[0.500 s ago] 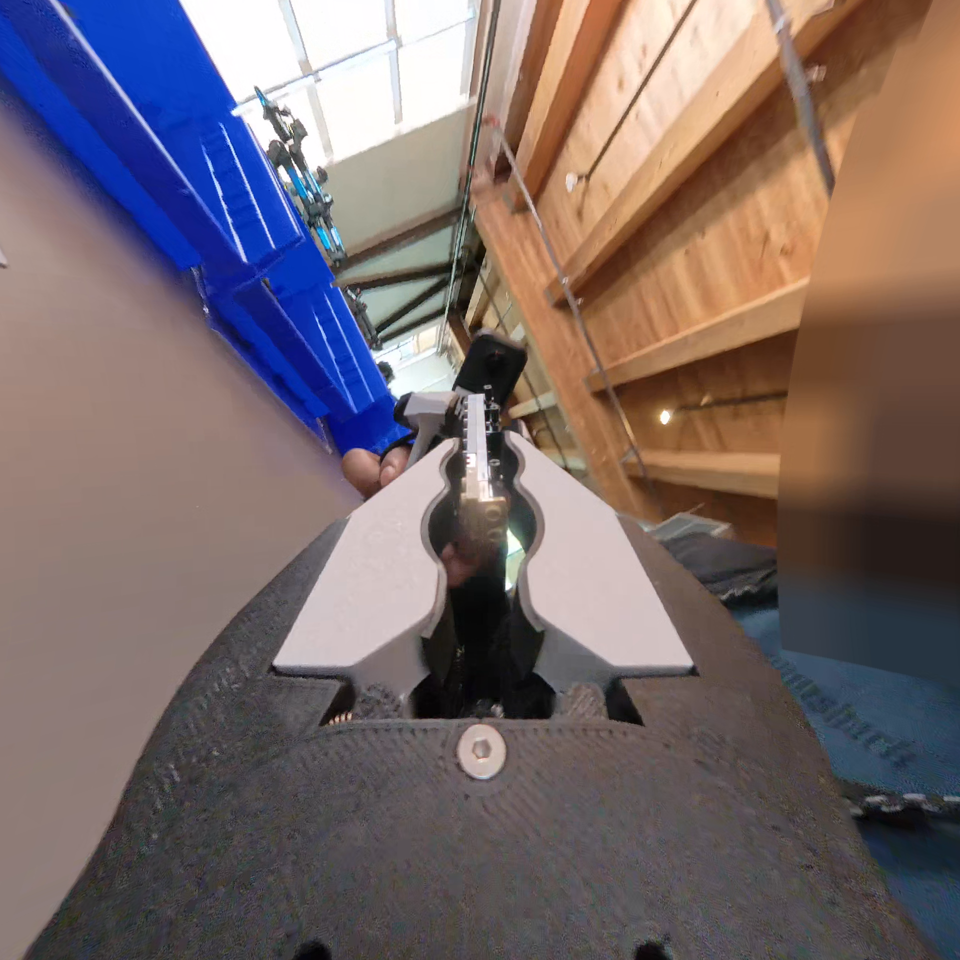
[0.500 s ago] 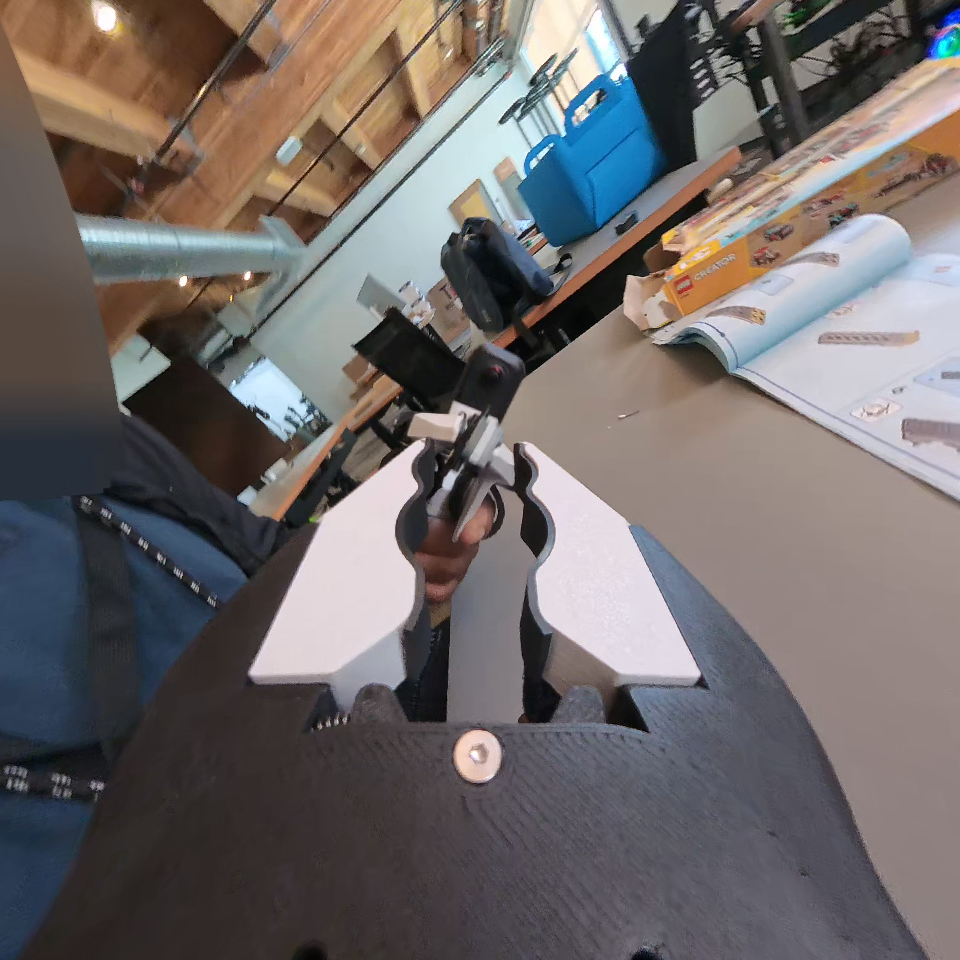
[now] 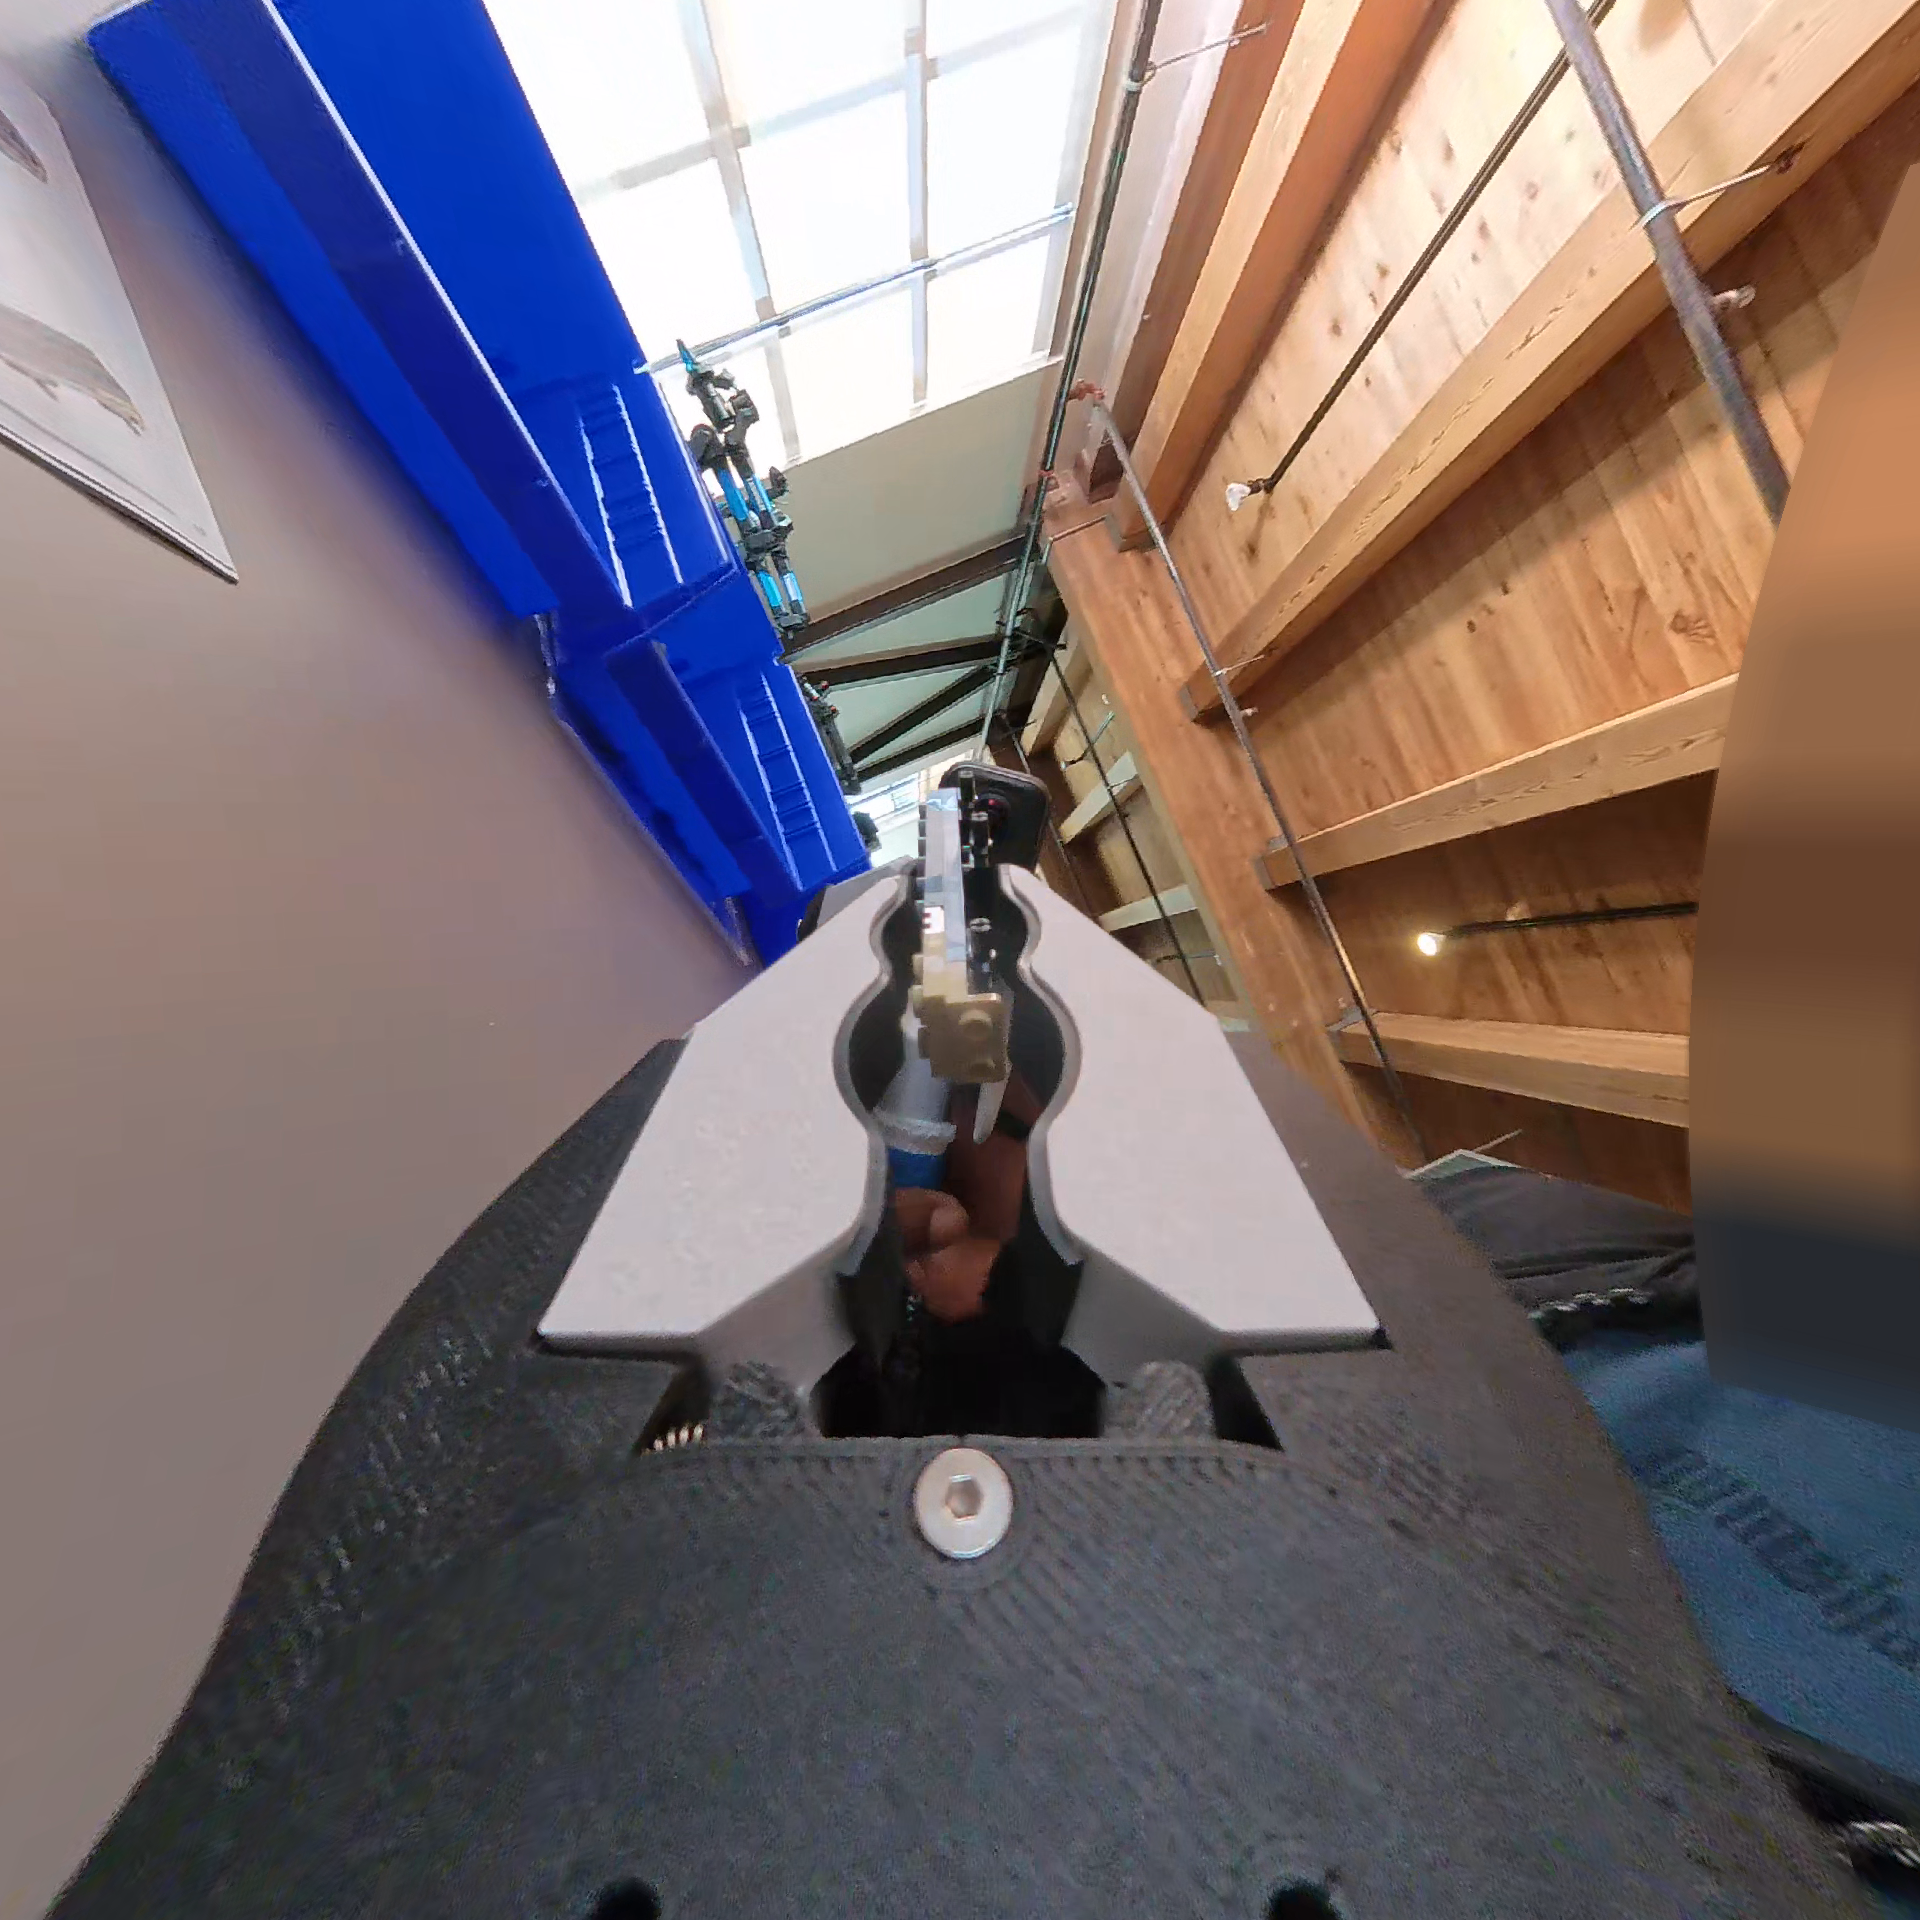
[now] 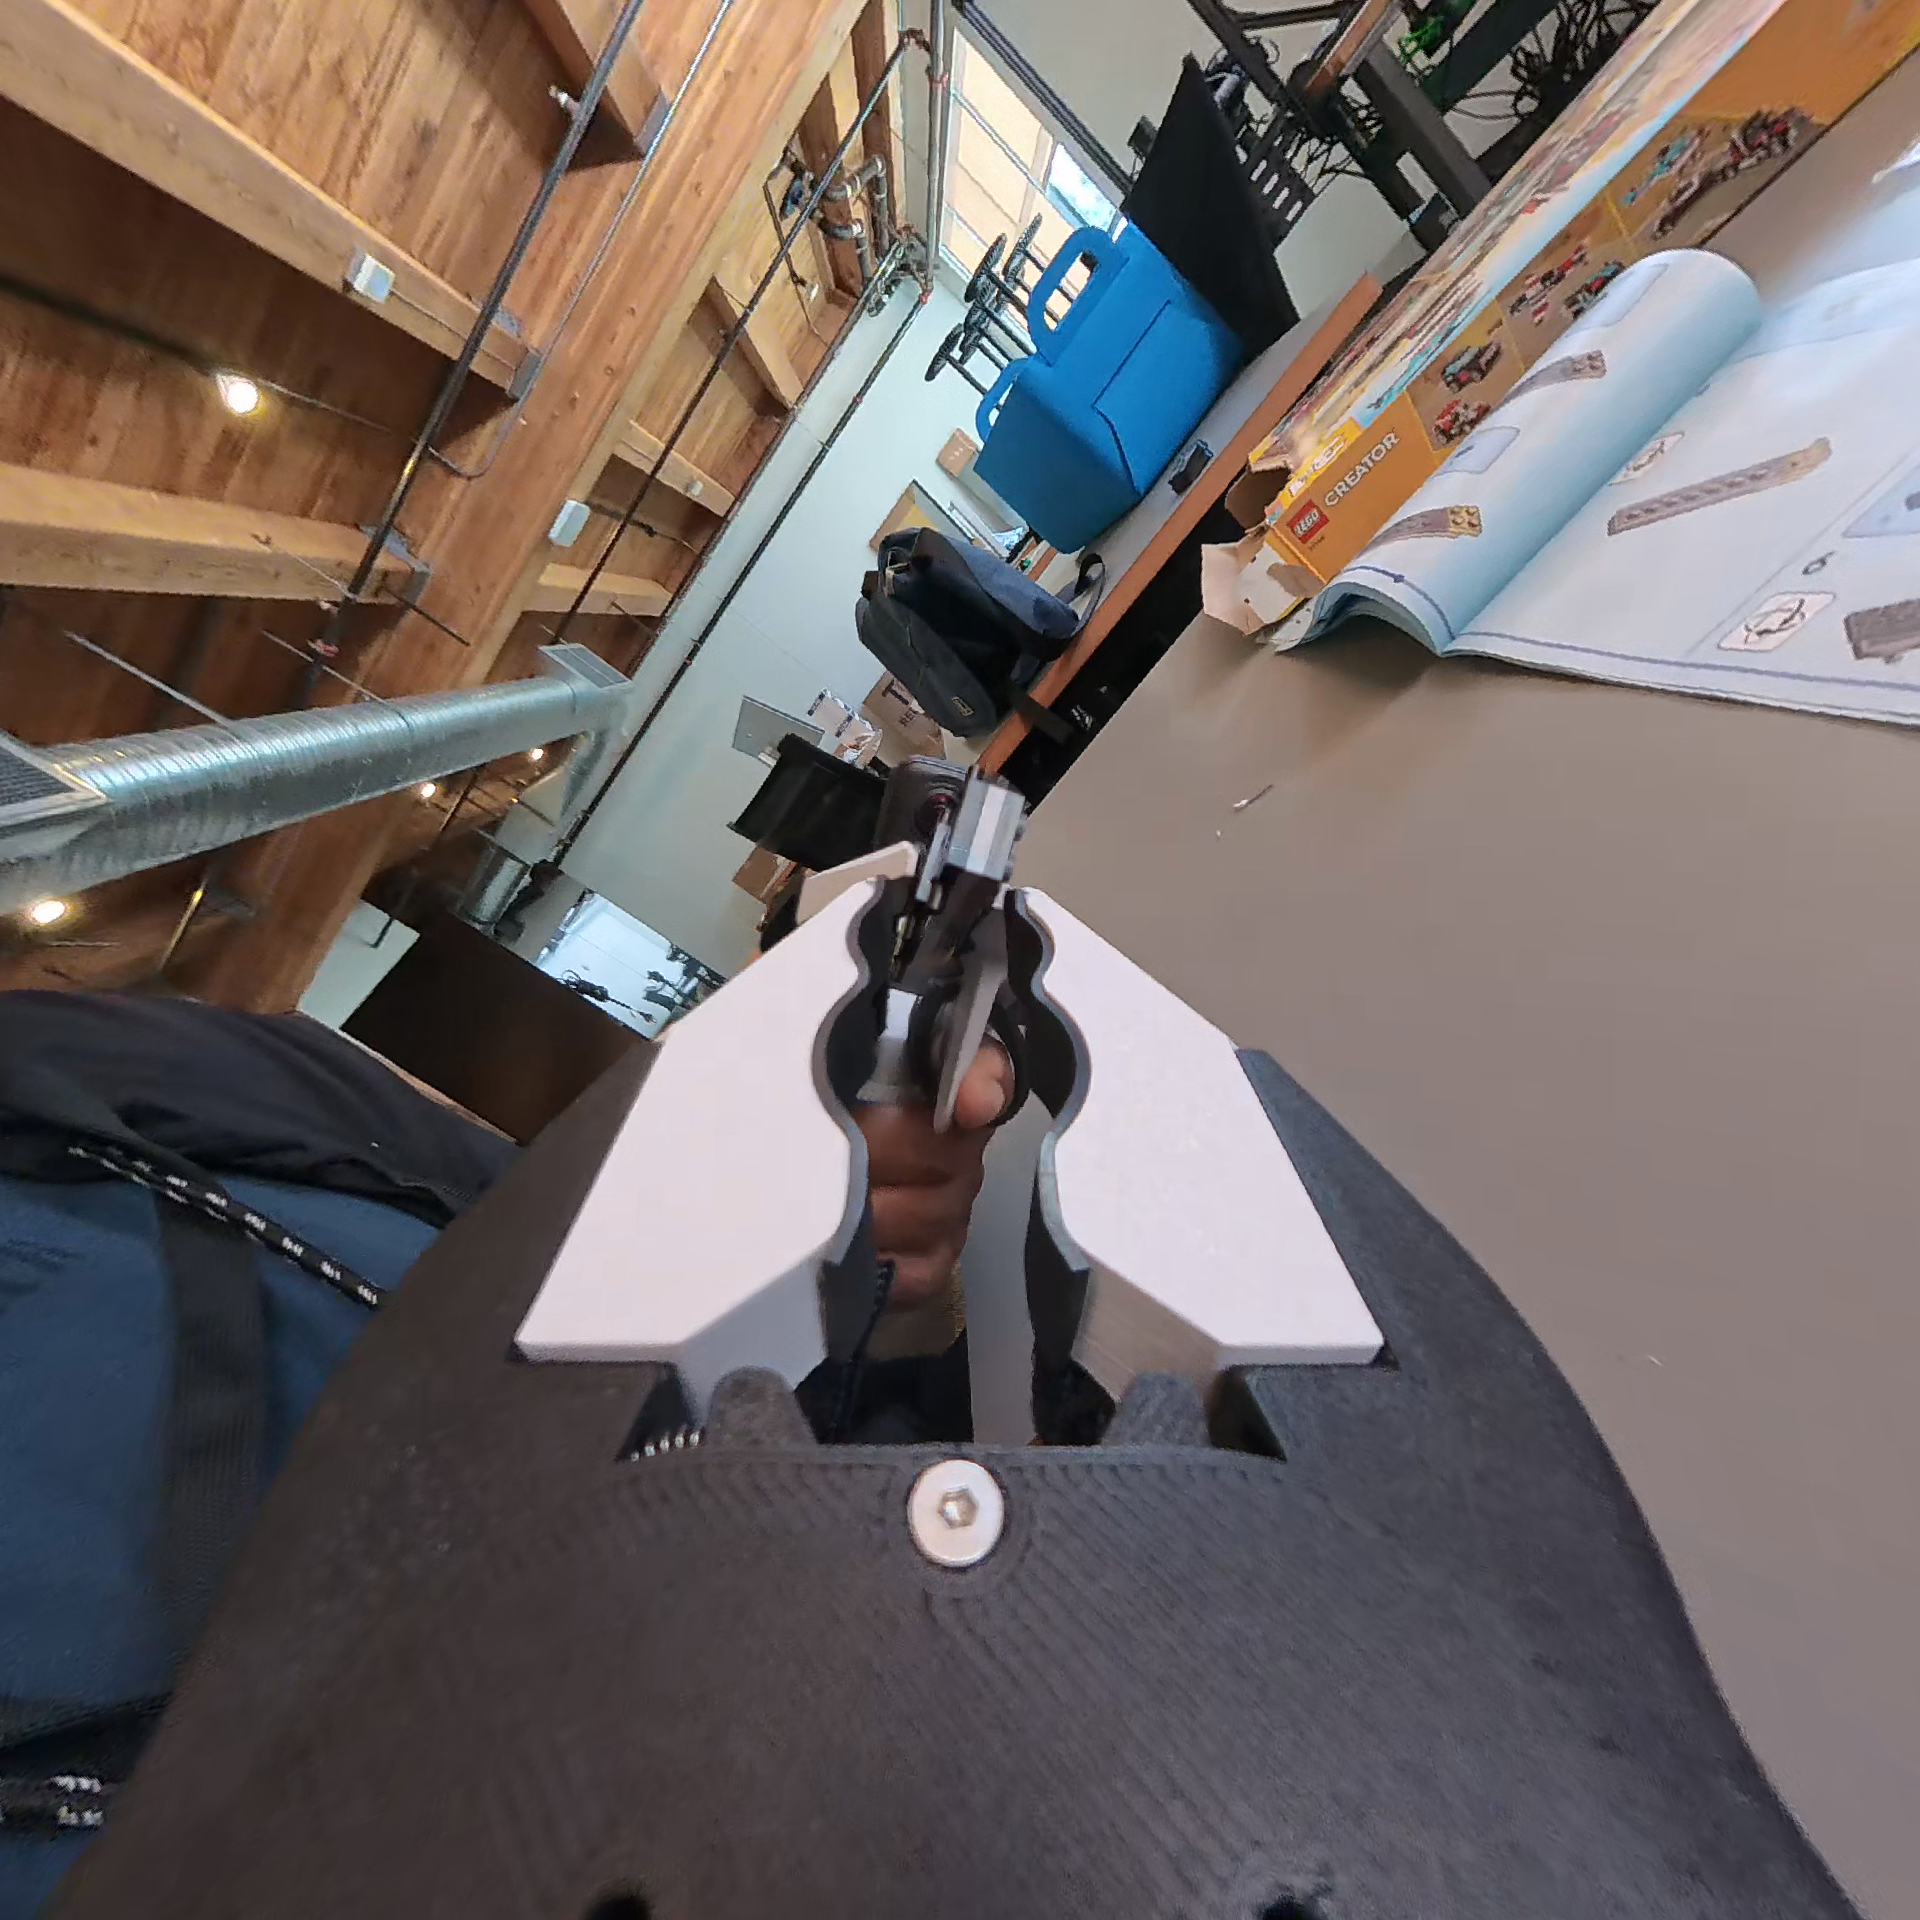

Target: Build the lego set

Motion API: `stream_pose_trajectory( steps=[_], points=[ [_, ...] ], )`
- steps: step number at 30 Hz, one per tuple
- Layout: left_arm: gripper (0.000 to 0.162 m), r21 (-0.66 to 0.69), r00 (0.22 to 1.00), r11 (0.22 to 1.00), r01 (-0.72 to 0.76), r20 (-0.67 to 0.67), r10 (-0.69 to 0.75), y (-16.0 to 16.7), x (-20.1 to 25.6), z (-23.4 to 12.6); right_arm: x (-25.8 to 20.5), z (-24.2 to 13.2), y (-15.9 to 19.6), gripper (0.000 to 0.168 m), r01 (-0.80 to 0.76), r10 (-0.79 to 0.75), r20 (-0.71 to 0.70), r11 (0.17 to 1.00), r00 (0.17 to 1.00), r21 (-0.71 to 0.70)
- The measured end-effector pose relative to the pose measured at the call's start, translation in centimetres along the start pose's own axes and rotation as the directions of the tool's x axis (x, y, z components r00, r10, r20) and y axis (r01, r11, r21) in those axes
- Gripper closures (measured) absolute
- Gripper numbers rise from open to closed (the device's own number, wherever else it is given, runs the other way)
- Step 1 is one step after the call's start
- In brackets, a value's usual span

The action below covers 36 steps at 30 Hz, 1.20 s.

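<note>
My left gripper [image 3: 961,894] is shut on a small lego assembly [image 3: 961,1023], a long grey plate with a tan piece at its near end, held in the air. My right gripper [image 4: 951,894] faces it tip to tip and its jaws close around the grey and black end of the same assembly [image 4: 982,831]. The left gripper's white finger [image 4: 857,871] shows just beyond the right one's tips. The right gripper's camera [image 3: 997,805] shows behind the assembly. A hand [image 4: 925,1174] holds the far gripper.
The grey table [image 4: 1455,1039] lies beside both grippers. An open instruction booklet [image 4: 1662,520] and the yellow lego box [image 4: 1455,343] lie at its far side. Blue bins [image 3: 416,364] stand along the table in the left wrist view. The person's blue clothing [image 4: 104,1403] is close.
The two grippers have come closer together, tip to tip. The right gripper's jaws have narrowed around the assembly. Both views have tilted.
</note>
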State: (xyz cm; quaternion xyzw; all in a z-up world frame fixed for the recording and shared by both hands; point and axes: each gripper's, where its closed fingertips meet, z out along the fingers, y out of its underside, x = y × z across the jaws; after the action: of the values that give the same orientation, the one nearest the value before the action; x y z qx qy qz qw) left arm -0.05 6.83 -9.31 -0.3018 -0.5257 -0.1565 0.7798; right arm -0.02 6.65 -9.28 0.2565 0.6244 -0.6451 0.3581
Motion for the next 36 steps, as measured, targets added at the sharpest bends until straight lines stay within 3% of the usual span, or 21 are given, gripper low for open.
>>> stream_pose_trajectory(
  steps=[15,22,27,36],
  points=[
    [0.146,-0.026,0.998,0.999,-0.046,0.038,0.047,0.4,-0.2,0.4,0.4,-0.4,-0.1,0.157,-0.047,0.047,0.001,0.998,0.999,0.035],
    [0.133,-0.046,0.997,0.996,-0.075,-0.005,0.075,0.5,0.6,0.7,0.3,-0.7,-0.5,0.157,-0.059,0.059,0.01,0.998,0.998,0.037],
    [0.133,-0.094,0.994,0.99,-0.104,-0.029,0.102,0.4,1.0,0.5,0.2,-1.0,-1.0,0.157,-0.099,0.098,0.032,0.994,0.995,0.051],
    [0.137,-0.068,0.999,0.997,0.033,-0.005,-0.034,0.2,-0.2,0.3,0.5,-1.4,-1.7,0.157,-0.126,0.122,0.052,0.989,0.991,0.078]
  ],
)
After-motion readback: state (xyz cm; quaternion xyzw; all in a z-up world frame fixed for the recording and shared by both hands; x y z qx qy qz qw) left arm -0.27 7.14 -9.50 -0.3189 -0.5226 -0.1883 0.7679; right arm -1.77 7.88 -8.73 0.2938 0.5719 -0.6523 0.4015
